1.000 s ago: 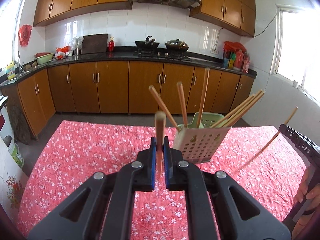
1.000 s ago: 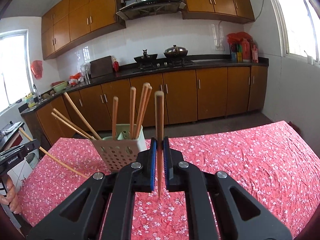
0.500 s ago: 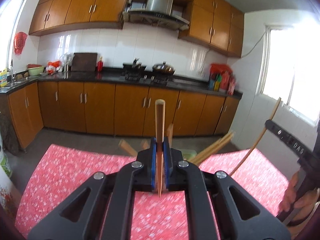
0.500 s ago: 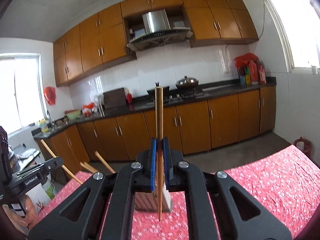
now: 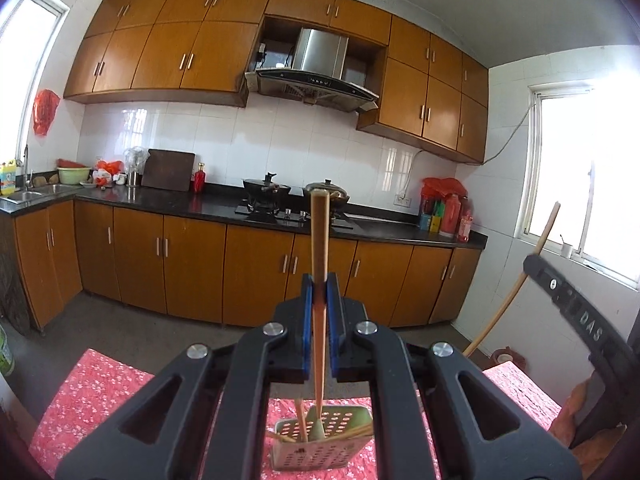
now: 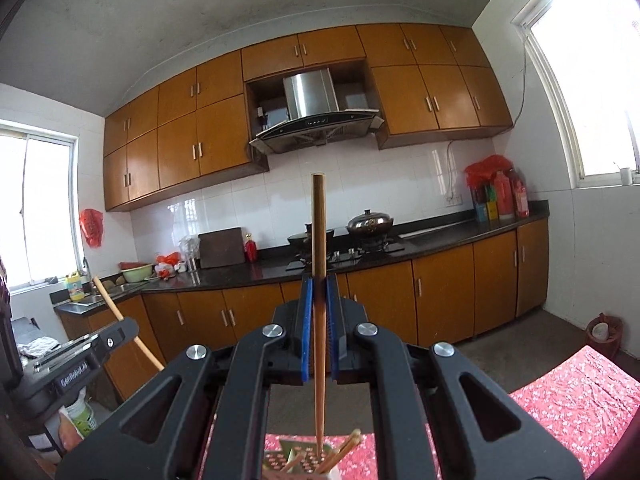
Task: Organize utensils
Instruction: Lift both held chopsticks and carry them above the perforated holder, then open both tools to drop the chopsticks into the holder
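A: Which way is the chopstick in your left gripper [image 5: 319, 286] pointing?

B: You are clenching that chopstick [image 5: 319, 240] between the blue pads, long axis upright, thick square end up by the stove, thin end pointing down over the perforated holder [image 5: 320, 446] on the red flowered tablecloth [image 5: 100, 400]. More chopsticks are leaning inside the holder.

A: And on the right?

B: Your right gripper [image 6: 319, 286] is clamping a second chopstick [image 6: 319, 240], also upright, blunt end up, tip reaching down toward the holder [image 6: 280, 462] at the bottom edge.

A: Any writing you are reading?

B: In the left wrist view the other gripper's arm [image 5: 580, 312] is showing "DAS", the rest cut off. In the right wrist view the other arm [image 6: 76, 364] is showing what looks like "GenRobot.AI".

A: What is one view giving that the other is not?

B: The left view is showing the holder's full perforated face and fingers [image 5: 576, 408] at the right edge. The right view is showing only the holder's rim, plus a red bin [image 6: 602, 330] on the floor. Each view is catching the other hand's chopstick slanted at its side.
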Demonstrator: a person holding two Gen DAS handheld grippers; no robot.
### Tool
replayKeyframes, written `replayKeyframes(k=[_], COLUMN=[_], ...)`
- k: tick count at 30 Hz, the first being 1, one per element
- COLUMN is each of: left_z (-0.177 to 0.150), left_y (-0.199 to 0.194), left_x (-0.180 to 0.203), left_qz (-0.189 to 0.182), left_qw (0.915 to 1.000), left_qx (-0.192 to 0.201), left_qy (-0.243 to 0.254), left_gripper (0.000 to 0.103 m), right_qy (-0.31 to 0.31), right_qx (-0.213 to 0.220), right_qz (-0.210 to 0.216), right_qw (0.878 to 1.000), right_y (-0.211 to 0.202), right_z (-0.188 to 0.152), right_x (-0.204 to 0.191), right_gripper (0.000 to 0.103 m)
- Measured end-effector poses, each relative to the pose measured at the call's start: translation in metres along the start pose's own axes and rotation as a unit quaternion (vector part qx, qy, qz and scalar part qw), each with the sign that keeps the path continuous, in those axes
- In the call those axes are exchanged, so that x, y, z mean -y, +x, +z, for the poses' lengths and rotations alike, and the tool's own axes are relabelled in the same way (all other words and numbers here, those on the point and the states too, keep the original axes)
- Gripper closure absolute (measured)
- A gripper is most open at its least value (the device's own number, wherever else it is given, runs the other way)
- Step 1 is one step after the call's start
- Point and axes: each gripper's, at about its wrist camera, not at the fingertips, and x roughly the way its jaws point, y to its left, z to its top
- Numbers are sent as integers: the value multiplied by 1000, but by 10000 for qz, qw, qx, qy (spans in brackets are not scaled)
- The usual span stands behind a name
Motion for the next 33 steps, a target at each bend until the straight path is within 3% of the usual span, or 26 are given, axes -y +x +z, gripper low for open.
replayKeyframes(k=[5, 10, 16, 18, 19, 20, 25, 29, 33], left_z=[-15, -38, -57, -58, -58, -56, -50, -58, -79], left_y=[27, 55, 75, 73, 71, 67, 41, 5, -29], left_x=[-5, -15, -27, -33, -35, -38, -48, -58, -70], left_qz=[71, 62, 102, 144, 157, 184, 227, 311, 424], left_qw=[9999, 9993, 9969, 9966, 9966, 9967, 9975, 9979, 9974], left_qx=[-106, -373, -736, -757, -754, -726, -581, -519, -576], left_qy=[23, -75, -244, -292, -300, -314, -339, -236, -112], left_gripper=[95, 95, 95, 90, 85, 82, 69, 57, 38], right_qy=[71, 91, 175, 161, 159, 164, 144, 116, 54], right_qx=[-22, -399, -780, -801, -774, -707, -575, -607, -782], right_qz=[54, 110, 129, 88, 62, 25, -79, -174, -177], right_qw=[10000, 9991, 9967, 9966, 9969, 9974, 9982, 9979, 9968], right_y=[22, 42, 48, 42, 39, 34, 8, -22, -47], right_z=[-18, -58, -79, -77, -75, -72, -58, -60, -77], right_x=[2, 4, 8, 11, 13, 15, 23, 26, 23], right_gripper=[95, 95, 94, 83, 67, 58, 57, 38, 18])
